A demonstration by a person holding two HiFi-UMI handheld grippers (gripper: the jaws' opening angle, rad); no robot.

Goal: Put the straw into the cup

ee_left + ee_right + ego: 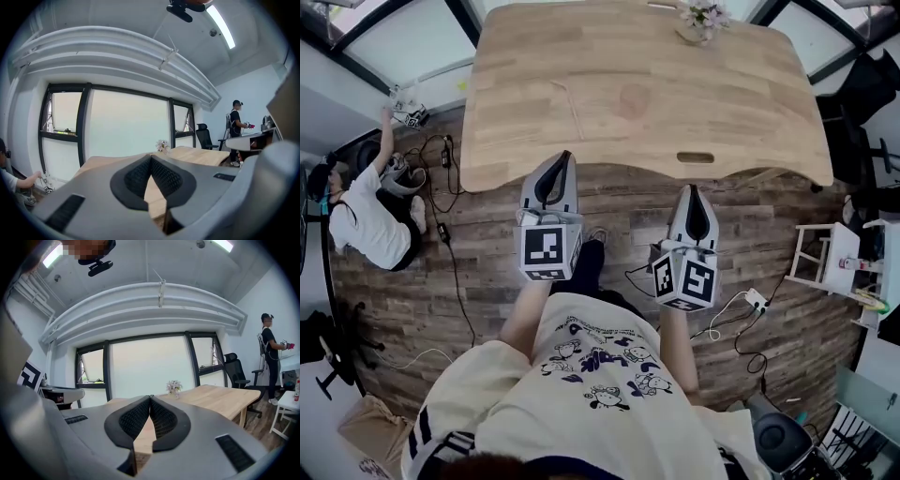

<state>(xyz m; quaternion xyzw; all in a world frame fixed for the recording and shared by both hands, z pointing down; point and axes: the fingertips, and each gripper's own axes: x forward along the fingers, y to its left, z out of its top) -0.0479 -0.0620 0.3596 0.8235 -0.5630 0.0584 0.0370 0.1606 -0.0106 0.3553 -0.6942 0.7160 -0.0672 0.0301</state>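
Head view: my left tongs (565,159) and right tongs (692,189) are side by side above the plank floor (487,253). Both point at the near edge of the wooden table (637,94) just ahead of their tips. A vase of flowers (701,19) stands on the table's far side, well beyond the right tongs. A seated person (370,220) is well off to the left of the left tongs.

Left gripper view: the left tongs (151,157) are closed tip to tip and grip nothing. The flowers (163,146) lie just right of the tips, far ahead.

Right gripper view: the right tongs (150,398) are closed and empty. The flowers (174,387) are ahead, slightly right, and a standing person (271,352) is far right.

I cannot tell where the straw or the cup is.
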